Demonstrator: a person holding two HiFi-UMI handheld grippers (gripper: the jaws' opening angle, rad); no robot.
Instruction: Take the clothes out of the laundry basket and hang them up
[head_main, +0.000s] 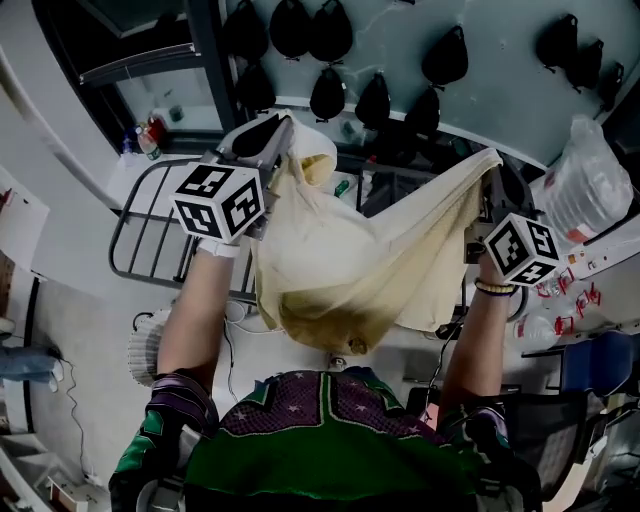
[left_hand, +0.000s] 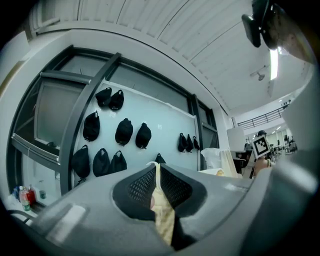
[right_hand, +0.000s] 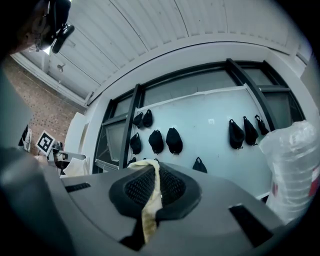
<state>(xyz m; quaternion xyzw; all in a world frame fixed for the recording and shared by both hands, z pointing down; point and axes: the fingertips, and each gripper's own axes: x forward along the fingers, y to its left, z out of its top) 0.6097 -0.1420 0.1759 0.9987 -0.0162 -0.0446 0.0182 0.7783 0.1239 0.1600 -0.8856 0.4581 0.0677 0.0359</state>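
A pale yellow garment (head_main: 350, 260) hangs spread between my two grippers, held up at chest height. My left gripper (head_main: 283, 140) is shut on its upper left edge; in the left gripper view a strip of the yellow cloth (left_hand: 161, 210) is pinched between the closed jaws. My right gripper (head_main: 492, 172) is shut on the upper right corner, and the right gripper view shows the yellow cloth (right_hand: 150, 200) squeezed between its jaws too. The garment sags in a deep fold in the middle. No laundry basket is in view.
A pale wall (head_main: 480, 60) ahead carries several black caps (head_main: 328, 95) on hooks. A grey wire rack (head_main: 150, 235) stands at the lower left. A clear plastic bag (head_main: 585, 185) bulges at the right. Dark window frames (left_hand: 80, 115) stand left of the wall.
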